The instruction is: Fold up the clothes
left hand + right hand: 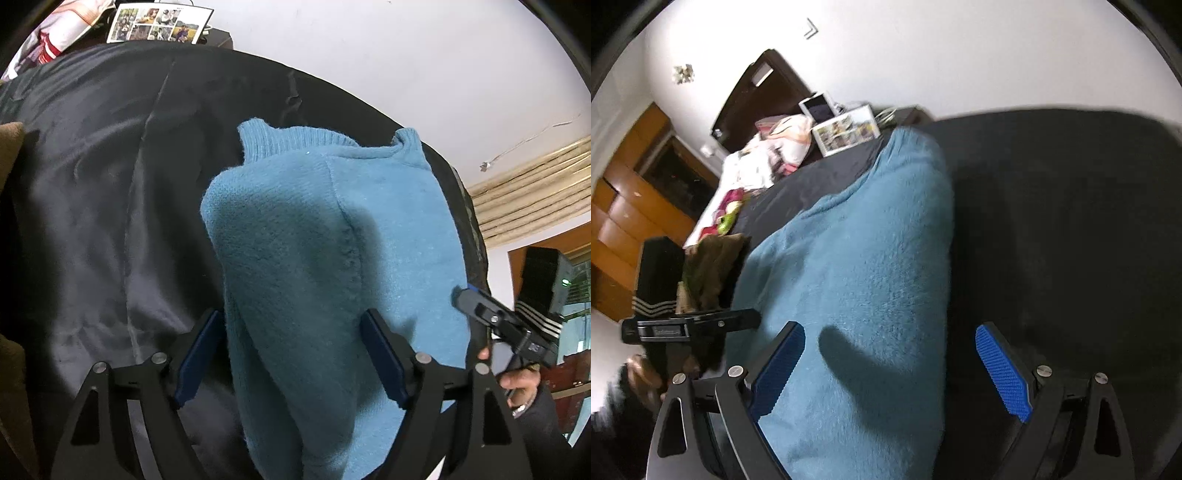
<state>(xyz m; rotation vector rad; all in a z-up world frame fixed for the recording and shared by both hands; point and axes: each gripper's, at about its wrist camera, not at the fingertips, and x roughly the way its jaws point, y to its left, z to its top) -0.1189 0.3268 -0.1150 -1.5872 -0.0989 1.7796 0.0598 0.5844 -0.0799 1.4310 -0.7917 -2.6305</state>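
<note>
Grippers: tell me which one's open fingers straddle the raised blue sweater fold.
The left gripper: the sweater ridge runs between its fingers. The right gripper sits over the sweater's edge.

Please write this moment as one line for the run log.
task: fold clothes | blue sweater lying on dark cover | left gripper open over sweater | right gripper open over sweater edge

Even indoor light, soft tool shadow on the blue sweater (857,280), heavy fisheye bending, right view slightly blurred
</note>
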